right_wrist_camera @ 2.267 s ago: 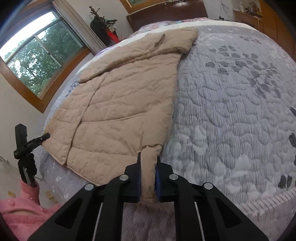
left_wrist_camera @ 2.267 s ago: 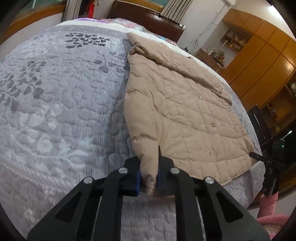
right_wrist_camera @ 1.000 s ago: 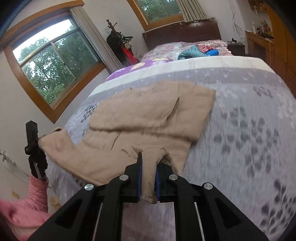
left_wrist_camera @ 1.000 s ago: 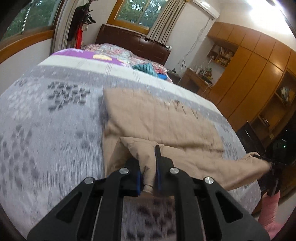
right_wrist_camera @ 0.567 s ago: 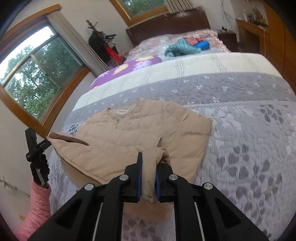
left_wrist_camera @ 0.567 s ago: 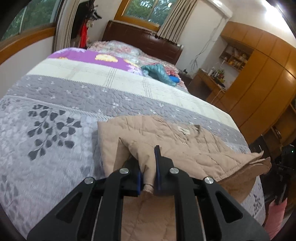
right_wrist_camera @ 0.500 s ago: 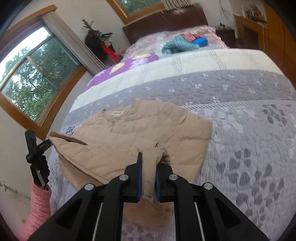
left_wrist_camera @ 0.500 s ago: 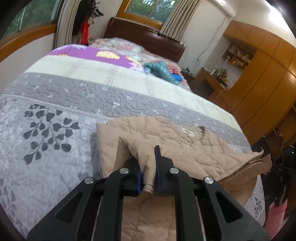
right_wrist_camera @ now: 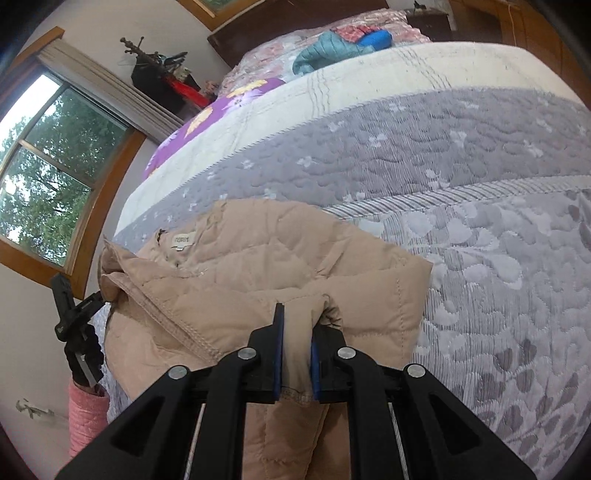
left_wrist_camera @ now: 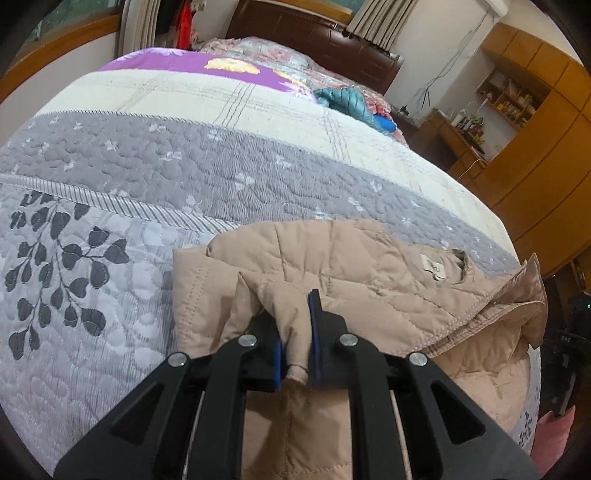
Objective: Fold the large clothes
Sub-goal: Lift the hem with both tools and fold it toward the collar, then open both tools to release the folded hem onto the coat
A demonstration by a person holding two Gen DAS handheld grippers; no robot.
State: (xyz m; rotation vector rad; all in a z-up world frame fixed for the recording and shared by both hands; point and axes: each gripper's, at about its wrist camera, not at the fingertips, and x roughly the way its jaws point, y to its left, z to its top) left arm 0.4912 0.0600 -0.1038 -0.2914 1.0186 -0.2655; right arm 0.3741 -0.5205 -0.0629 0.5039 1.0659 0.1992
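A beige quilted jacket [left_wrist_camera: 369, 273] lies on the grey patterned bedspread [left_wrist_camera: 110, 221], its lower part doubled over toward the collar, where a white label [left_wrist_camera: 432, 265] shows. My left gripper [left_wrist_camera: 295, 343] is shut on a fold of the jacket's hem. In the right wrist view the same jacket [right_wrist_camera: 280, 266] shows with its label [right_wrist_camera: 183, 239] at the left. My right gripper [right_wrist_camera: 295, 350] is shut on another fold of the hem. The other gripper [right_wrist_camera: 79, 325] shows at the far left, at the jacket's edge.
A teal and blue garment [left_wrist_camera: 351, 105] lies at the head of the bed by the dark headboard [left_wrist_camera: 314, 29]. Wooden cabinets [left_wrist_camera: 535, 129] stand at the right. A window [right_wrist_camera: 44, 173] and a coat rack [right_wrist_camera: 162, 74] are on the left wall.
Both grippers have carried the jacket's hem up off the bed and forward toward the collar, doubling the jacket over. They have also come lower and closer to the bed.
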